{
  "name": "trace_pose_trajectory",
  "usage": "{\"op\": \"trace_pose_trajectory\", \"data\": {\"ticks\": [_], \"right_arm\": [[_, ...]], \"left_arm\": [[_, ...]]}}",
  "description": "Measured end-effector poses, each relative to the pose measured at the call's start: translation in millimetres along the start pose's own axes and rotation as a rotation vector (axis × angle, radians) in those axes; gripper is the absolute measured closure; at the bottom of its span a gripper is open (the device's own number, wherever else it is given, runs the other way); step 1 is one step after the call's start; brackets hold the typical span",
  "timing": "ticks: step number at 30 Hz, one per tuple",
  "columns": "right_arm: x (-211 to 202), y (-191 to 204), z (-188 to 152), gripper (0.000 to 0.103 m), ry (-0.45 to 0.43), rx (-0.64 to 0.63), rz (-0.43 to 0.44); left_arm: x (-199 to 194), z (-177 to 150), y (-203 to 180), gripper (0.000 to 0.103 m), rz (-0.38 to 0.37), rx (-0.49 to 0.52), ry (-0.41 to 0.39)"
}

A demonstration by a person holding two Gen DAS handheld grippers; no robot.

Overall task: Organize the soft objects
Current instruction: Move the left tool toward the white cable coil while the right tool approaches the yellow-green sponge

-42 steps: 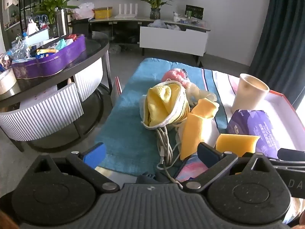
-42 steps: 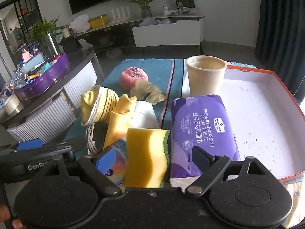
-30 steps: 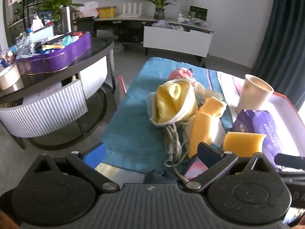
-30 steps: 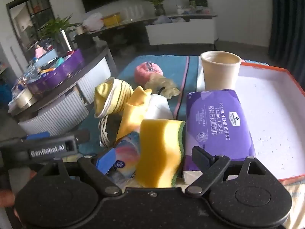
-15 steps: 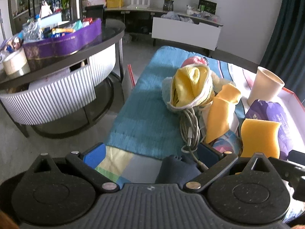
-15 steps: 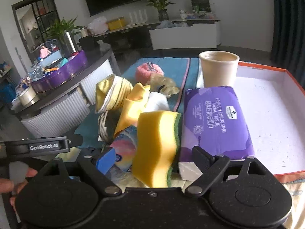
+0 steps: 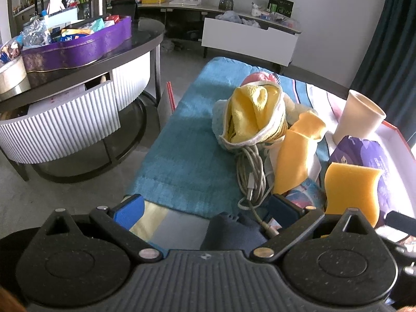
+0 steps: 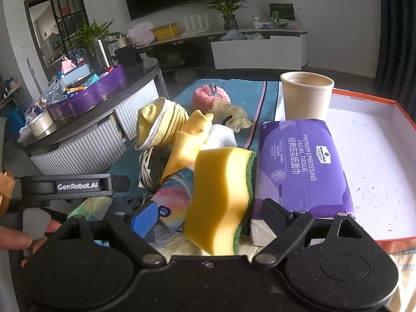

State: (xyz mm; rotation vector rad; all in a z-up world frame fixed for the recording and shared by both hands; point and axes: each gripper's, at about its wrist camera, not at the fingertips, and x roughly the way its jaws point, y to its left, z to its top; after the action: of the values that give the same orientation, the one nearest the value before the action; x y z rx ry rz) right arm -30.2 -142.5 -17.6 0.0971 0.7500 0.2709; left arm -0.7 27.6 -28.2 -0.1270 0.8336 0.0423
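Note:
A pile of soft things lies on a blue mat (image 7: pixel 187 156): a yellow cloth in a striped pouch (image 7: pixel 252 114), a coiled white cable (image 7: pixel 251 174), an orange cloth (image 7: pixel 296 153), a yellow-green sponge (image 8: pixel 221 195), a purple tissue pack (image 8: pixel 301 161), a pink ball (image 8: pixel 209 95) and a dark blue cloth (image 7: pixel 231 231). My left gripper (image 7: pixel 205 210) is open over the dark blue cloth, at the near end of the pile. My right gripper (image 8: pixel 208 214) is open, its fingers on either side of the upright sponge without gripping it.
An orange-rimmed white box (image 8: pixel 377 140) lies at the right with a beige cup (image 8: pixel 306 96) at its far left corner. A round table (image 7: pixel 85 70) with a purple tray (image 7: pixel 78 44) stands at the left. The left gripper's body (image 8: pixel 75 184) crosses the right wrist view.
Both grippers have drawn back toward the near end of the mat and risen a little. The dark blue cloth has come into the left wrist view. The objects have not moved.

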Motion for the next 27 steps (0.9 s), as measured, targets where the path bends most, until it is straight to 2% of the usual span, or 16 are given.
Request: {"op": "trace_pose_trajectory", "data": {"ticks": [27], "right_arm": [[7.8, 10.6, 4.0, 0.001, 0.003, -0.024, -0.02]], "left_arm": [[27.5, 17.1, -12.7, 0.003, 0.025, 0.002, 0.013]]}}
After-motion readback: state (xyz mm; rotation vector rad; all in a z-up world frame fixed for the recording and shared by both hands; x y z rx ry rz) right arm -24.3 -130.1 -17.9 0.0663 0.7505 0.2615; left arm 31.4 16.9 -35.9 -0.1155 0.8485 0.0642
